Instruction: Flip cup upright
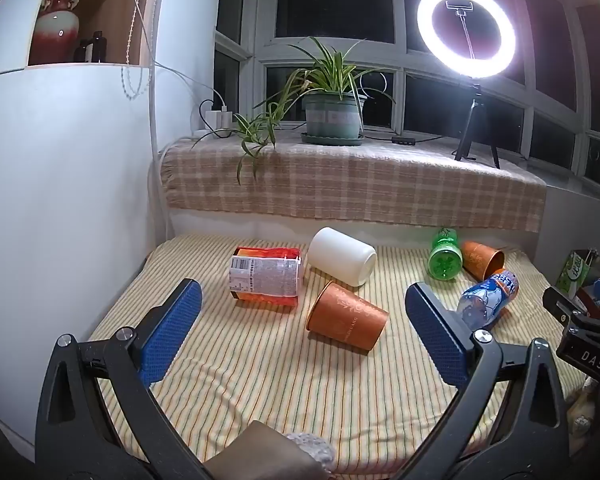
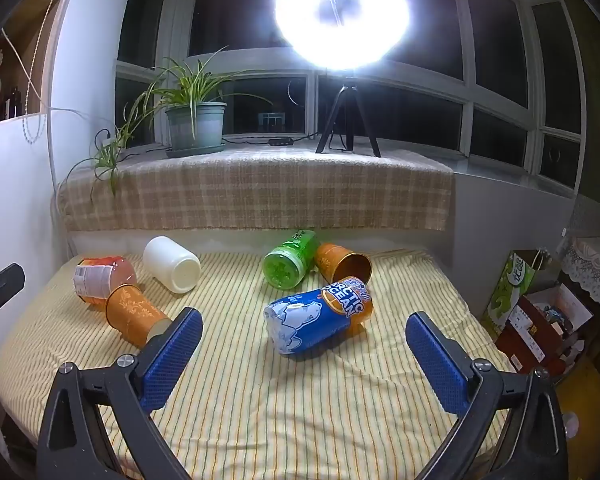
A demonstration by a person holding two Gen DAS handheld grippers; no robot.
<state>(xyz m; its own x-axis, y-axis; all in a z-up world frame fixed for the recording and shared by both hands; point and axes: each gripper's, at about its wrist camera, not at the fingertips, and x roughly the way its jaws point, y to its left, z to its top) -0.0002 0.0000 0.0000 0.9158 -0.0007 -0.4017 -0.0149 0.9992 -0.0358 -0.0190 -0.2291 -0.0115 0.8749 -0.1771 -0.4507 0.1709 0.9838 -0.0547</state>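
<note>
Two orange paper cups lie on their sides on the striped cloth. The near cup (image 1: 346,316) lies ahead of my open left gripper (image 1: 304,312), between the lines of its blue pads; it also shows at the left of the right wrist view (image 2: 134,314). The far cup (image 1: 482,260) lies at the back right beside a green bottle (image 1: 444,258); the right wrist view shows this cup's open mouth (image 2: 346,266) facing me. My right gripper (image 2: 304,330) is open and empty, with a blue Arctic Ocean bottle (image 2: 318,320) lying between its pads' lines.
A white jar (image 1: 342,256) and an orange-labelled bottle (image 1: 266,276) lie on their sides at the back left. A checked-cloth ledge (image 1: 340,188) holds a potted plant (image 1: 332,114) and a ring light (image 1: 466,30). Boxes (image 2: 540,320) stand right of the table.
</note>
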